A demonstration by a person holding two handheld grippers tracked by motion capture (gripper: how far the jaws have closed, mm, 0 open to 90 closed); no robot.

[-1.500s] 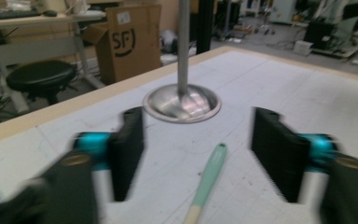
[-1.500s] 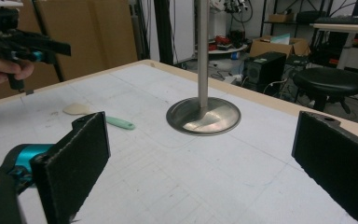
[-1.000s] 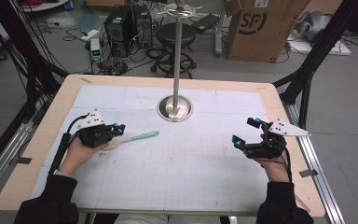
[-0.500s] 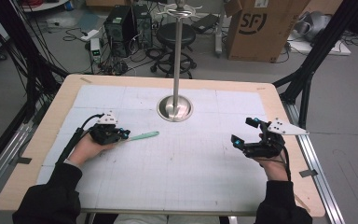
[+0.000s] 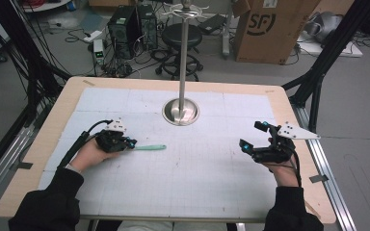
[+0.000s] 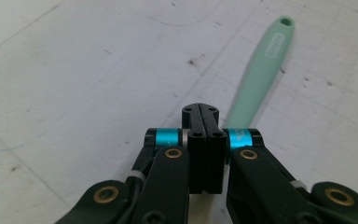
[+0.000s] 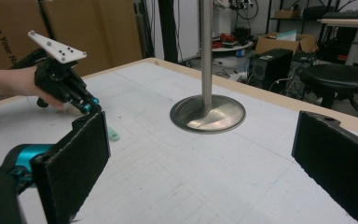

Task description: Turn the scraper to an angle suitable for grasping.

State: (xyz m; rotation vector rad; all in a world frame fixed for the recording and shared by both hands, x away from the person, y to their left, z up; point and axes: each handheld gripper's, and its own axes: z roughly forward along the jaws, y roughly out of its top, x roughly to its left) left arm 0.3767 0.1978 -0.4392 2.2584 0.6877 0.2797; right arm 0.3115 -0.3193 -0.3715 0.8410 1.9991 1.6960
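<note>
Spatula (image 5: 150, 147) lies on the mat beside the closed left tool (image 5: 131, 143); right tool (image 5: 253, 136) gapes.

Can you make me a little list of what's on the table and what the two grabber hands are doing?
table: white gridded mat on a wooden top
middle: metal pole stand
tool: mint green utensil handle, lying flat
left gripper: jaws shut, right beside the handle, not gripping it
right gripper: jaws wide open, nothing between them

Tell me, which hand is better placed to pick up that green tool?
Left, probably. Its hand-held gripper sits shut right beside the green tool, while the right hand-held gripper waits open across the table.
</note>
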